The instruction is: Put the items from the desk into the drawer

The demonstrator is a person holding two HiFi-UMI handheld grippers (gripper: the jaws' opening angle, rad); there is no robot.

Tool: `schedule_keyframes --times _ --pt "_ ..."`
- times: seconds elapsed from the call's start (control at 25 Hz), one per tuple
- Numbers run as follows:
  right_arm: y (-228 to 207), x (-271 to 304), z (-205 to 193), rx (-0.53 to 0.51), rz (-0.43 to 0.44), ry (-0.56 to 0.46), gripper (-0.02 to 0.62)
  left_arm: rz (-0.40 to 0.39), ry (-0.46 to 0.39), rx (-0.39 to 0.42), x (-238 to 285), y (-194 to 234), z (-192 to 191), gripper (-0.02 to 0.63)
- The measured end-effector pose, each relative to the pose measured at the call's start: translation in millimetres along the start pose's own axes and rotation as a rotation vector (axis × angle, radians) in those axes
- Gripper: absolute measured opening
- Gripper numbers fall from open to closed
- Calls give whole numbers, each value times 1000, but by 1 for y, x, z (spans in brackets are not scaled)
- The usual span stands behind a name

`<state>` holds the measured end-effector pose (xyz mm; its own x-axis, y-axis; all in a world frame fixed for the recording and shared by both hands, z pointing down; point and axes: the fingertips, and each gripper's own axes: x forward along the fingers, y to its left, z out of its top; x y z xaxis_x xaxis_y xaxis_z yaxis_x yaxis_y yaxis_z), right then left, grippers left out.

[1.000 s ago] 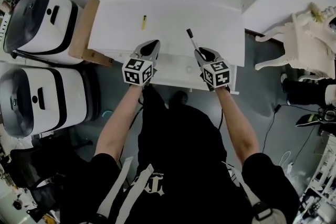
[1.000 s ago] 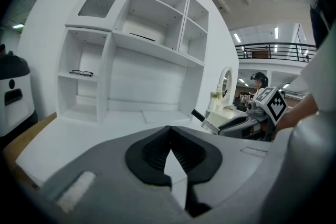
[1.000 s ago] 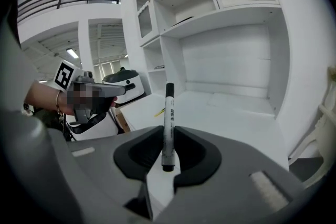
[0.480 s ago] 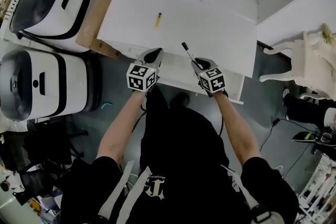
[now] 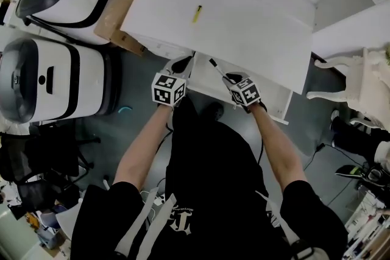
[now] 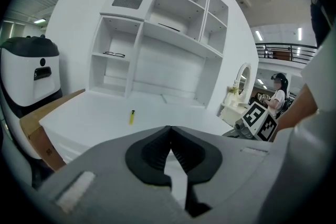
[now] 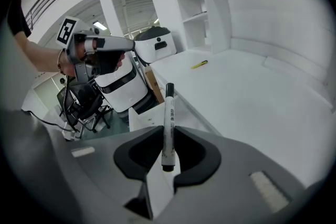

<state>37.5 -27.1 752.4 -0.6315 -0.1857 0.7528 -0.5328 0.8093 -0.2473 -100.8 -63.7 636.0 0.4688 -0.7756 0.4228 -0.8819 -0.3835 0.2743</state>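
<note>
The right gripper point(image 7: 167, 157) has its jaws clamped on a black-capped marker point(image 7: 168, 118), near the drawer point(image 5: 271, 103) at the worktop's point(image 5: 244, 27) front edge. The left gripper point(image 6: 169, 152), jaws together, holds nothing. A small yellow item point(image 5: 197, 13) lies mid-worktop. A cardboard box point(image 5: 119, 18) flanks the worktop's left side.

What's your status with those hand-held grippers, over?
Right hand-held gripper shut on marker, by the drawer. Left hand-held gripper shut, empty. Yellow item on desk. Nothing seen in the way.
</note>
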Motion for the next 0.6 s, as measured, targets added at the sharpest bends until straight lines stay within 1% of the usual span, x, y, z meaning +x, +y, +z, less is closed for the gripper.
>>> schedule_keyframes --times 0.28,0.6 --pt "0 34 -28 7 36 100 70 39 26 -31 0 14 -31 0" --pt "-6 63 -46 17 40 160 69 47 48 -58 7 27 -54 0"
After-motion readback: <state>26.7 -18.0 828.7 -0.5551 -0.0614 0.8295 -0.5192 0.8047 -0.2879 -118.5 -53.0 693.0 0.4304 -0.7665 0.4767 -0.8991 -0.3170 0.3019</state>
